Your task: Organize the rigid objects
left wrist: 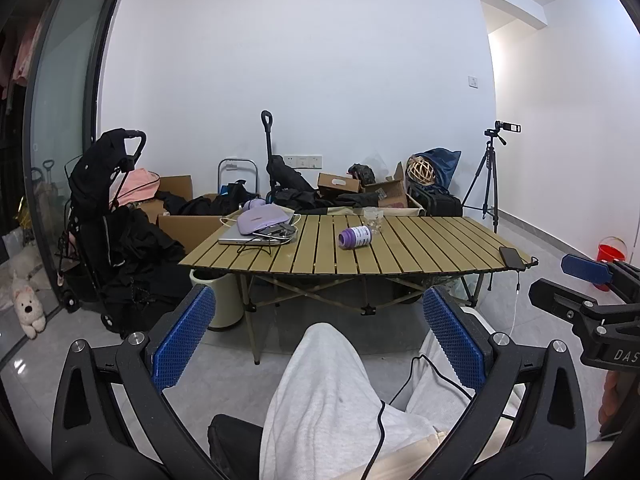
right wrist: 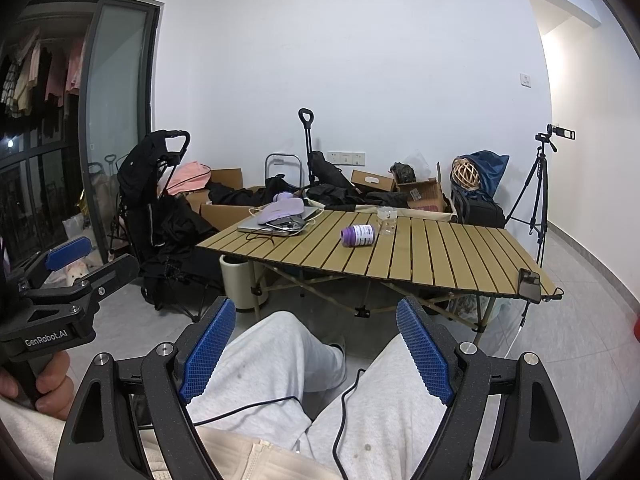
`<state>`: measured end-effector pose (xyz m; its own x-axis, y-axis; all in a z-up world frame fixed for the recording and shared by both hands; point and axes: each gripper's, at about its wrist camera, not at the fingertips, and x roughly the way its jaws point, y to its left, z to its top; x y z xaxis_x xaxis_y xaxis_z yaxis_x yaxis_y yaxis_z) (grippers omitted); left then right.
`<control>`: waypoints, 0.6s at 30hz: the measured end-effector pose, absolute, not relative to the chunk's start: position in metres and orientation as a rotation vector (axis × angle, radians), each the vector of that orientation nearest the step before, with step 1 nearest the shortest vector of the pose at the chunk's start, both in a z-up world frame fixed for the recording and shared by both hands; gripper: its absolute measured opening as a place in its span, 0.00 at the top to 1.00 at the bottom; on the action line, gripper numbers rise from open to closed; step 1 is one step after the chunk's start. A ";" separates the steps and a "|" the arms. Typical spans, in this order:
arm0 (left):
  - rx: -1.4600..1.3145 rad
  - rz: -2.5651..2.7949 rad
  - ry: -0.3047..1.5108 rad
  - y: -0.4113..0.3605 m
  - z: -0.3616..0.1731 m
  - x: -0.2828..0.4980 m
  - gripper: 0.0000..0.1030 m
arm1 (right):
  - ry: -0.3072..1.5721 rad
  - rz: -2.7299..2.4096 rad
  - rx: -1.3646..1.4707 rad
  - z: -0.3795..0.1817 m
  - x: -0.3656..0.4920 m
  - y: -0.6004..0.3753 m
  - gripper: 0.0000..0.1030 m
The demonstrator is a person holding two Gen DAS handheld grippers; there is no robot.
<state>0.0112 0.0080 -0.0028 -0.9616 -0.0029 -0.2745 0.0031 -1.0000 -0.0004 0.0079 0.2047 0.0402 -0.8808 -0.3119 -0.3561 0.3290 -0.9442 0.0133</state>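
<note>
A purple bottle (left wrist: 355,237) with a white label lies on its side on the slatted folding table (left wrist: 420,252); it also shows in the right wrist view (right wrist: 357,235). A clear glass cup (left wrist: 373,220) stands just behind it, also in the right wrist view (right wrist: 387,220). My left gripper (left wrist: 320,312) is open and empty, held low over the person's grey-trousered lap, well short of the table. My right gripper (right wrist: 316,320) is open and empty, likewise over the lap. Each gripper shows at the edge of the other's view.
A laptop (left wrist: 248,236) with a lilac pouch (left wrist: 262,216) and cables lies at the table's far left. A black phone (left wrist: 512,256) lies at its right front edge. Stroller (left wrist: 108,208), boxes, bags and a tripod (left wrist: 490,176) crowd the wall behind.
</note>
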 end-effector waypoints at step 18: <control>0.437 -3.117 -0.014 0.008 0.000 0.013 0.00 | 0.075 -2.760 0.519 0.041 0.008 0.204 0.15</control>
